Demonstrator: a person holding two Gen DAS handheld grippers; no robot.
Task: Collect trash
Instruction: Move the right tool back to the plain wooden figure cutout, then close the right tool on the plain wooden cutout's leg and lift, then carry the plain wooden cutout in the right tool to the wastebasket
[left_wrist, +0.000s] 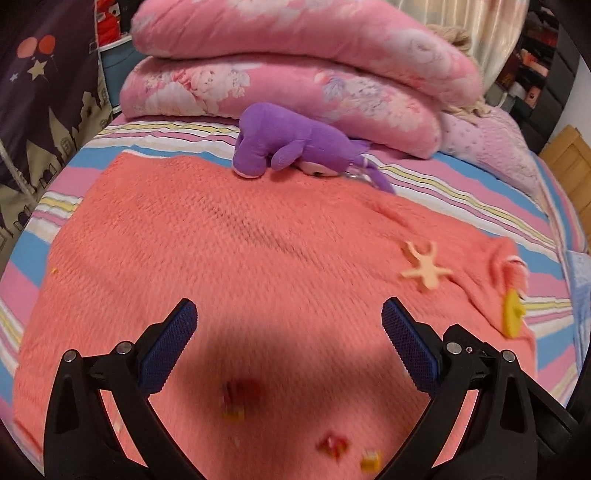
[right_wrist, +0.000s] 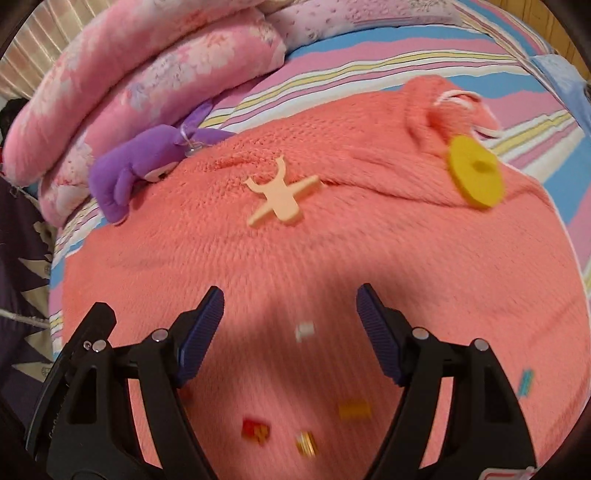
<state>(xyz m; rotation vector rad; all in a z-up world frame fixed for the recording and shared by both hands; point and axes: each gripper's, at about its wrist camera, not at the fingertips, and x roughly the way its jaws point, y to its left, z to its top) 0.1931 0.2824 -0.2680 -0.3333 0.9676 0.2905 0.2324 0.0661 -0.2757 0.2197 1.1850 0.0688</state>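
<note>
Both grippers, left (left_wrist: 289, 325) and right (right_wrist: 290, 314), hovered over coral blanket (right_wrist: 332, 251), jaws apart, empty. Blurred wrapper scraps (right_wrist: 255, 430) at 6 o'clock; purple plush (left_wrist: 295, 146) at 12.

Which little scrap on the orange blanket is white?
The white scrap, lying between the open right gripper fingers. The other scraps nearer the camera are red or yellow.

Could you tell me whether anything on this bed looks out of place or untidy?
Yes. Small red and yellow scraps lie scattered on the coral blanket near both open grippers, like litter. The blanket's far corner is rumpled beside a yellow disc.
</note>
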